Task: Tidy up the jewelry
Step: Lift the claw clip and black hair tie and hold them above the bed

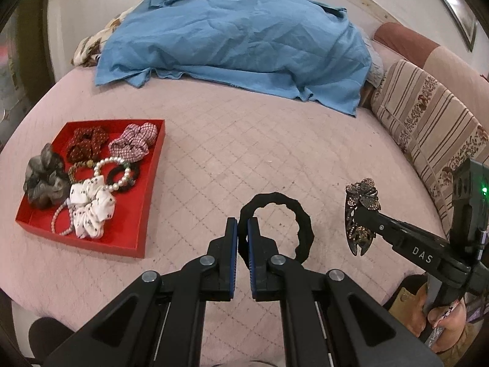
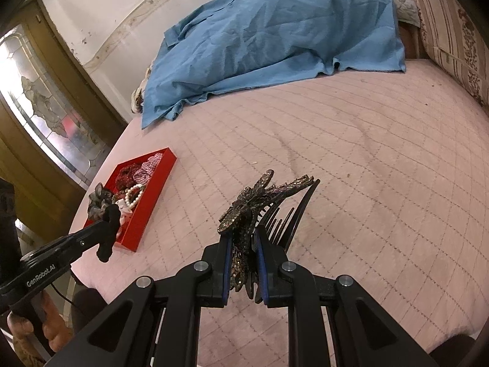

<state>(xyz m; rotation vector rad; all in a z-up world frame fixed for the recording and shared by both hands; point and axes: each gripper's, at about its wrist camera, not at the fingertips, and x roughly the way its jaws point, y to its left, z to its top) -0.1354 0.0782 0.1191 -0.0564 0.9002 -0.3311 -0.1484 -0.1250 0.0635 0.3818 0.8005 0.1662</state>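
My left gripper is shut on a black hair tie and holds it above the pink quilted bed; it also shows in the right wrist view. My right gripper is shut on a dark jewelled butterfly hair claw, its comb teeth pointing forward; the claw also shows in the left wrist view. A red tray at the left holds several scrunchies, a pearl bracelet and bead strands. The tray shows in the right wrist view too.
A blue cloth covers a heap at the far side of the bed. A striped floral cushion lies along the right edge. A door with patterned glass stands left of the bed.
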